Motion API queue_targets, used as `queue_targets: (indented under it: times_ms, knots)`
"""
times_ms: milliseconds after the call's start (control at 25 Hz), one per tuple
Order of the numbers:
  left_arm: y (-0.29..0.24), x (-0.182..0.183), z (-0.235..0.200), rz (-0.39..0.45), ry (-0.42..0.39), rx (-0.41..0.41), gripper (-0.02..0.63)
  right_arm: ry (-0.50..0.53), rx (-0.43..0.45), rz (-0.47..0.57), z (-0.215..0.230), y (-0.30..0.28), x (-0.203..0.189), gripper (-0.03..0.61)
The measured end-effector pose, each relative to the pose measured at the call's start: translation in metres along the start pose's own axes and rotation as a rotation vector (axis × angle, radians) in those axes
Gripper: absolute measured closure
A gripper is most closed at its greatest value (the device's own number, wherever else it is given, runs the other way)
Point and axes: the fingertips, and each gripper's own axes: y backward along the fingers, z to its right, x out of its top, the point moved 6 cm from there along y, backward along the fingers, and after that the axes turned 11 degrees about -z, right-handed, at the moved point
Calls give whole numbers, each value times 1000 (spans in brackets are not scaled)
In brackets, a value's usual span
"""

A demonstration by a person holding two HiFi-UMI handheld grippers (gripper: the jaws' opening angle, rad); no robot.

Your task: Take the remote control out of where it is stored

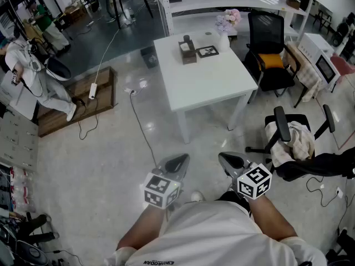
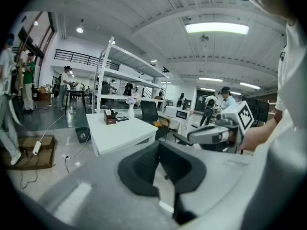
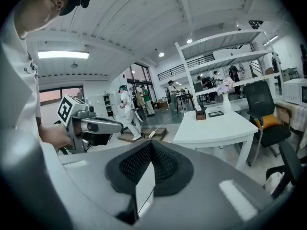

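facing white table [image 1: 206, 85], left gripper [image 1: 182, 159], right gripper [image 1: 224, 158], jaws together

Left gripper [image 1: 178, 160] and right gripper [image 1: 226, 158] closed, held out toward the white table [image 1: 205, 76]

The two grippers sit side by side on the near side of the white table, well apart from it, both aimed at it and tipped slightly down. Each pair of jaws is pressed tip to tip, gripping nothing. The left forearm [image 1: 141, 229] and right forearm [image 1: 275, 215] reach forward from the torso, each marker cube [image 1: 161, 190] just behind its jaws.
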Motion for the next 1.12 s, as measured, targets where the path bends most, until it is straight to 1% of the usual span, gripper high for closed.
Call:
queue_targets:
  times_ms: [560,720,800,960,1120]
  knots:
    - [1,0,2,9,9,-7,611,6,0,4,-1,-1,2,574]
    - [0,0,0,8,15,-11,611,-31,52,20,-4,-2,5,574]
    - [-2,-1,0,6,19,-14,611,-34,62,27,-4,-2,6,572]
    - [-7,-2,-1,8,63,-35,611,2,22,27,0,-2,7,572]
    - [-16,-6,1,5,97,-38,611,3,11,34,9,3,4,572]
